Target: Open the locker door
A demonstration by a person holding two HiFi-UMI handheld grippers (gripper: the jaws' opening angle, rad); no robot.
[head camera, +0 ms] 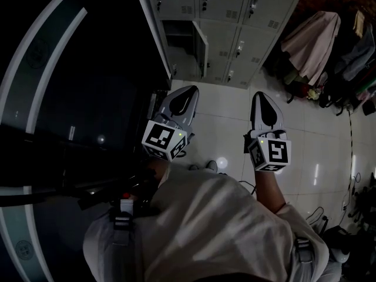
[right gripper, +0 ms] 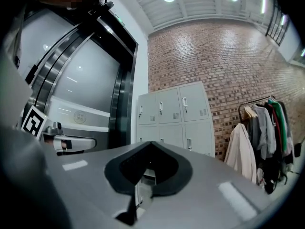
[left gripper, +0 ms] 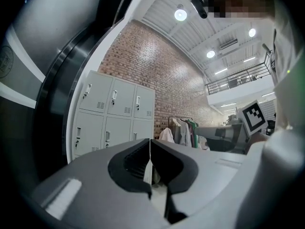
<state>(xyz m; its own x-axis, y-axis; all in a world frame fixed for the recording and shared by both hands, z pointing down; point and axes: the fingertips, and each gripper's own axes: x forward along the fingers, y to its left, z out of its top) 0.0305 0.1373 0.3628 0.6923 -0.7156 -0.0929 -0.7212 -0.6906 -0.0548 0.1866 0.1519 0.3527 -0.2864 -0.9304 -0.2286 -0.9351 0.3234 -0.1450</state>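
Note:
A bank of grey lockers (head camera: 232, 16) stands against the brick wall ahead, also in the left gripper view (left gripper: 114, 113) and the right gripper view (right gripper: 174, 113). In the head view one lower door (head camera: 201, 47) stands ajar; the others are closed. My left gripper (head camera: 192, 89) is held over the tiled floor, well short of the lockers, its jaws shut with nothing between them (left gripper: 150, 143). My right gripper (head camera: 260, 94) is held beside it at about the same distance, also shut and empty (right gripper: 150, 144). Neither touches a locker.
A dark curved wall with pale bands (head camera: 53, 81) runs along the left, ending next to the lockers. A clothes rack with hanging coats (head camera: 320, 40) stands to the right of the lockers. Pale tiled floor (head camera: 223, 107) lies between me and the lockers.

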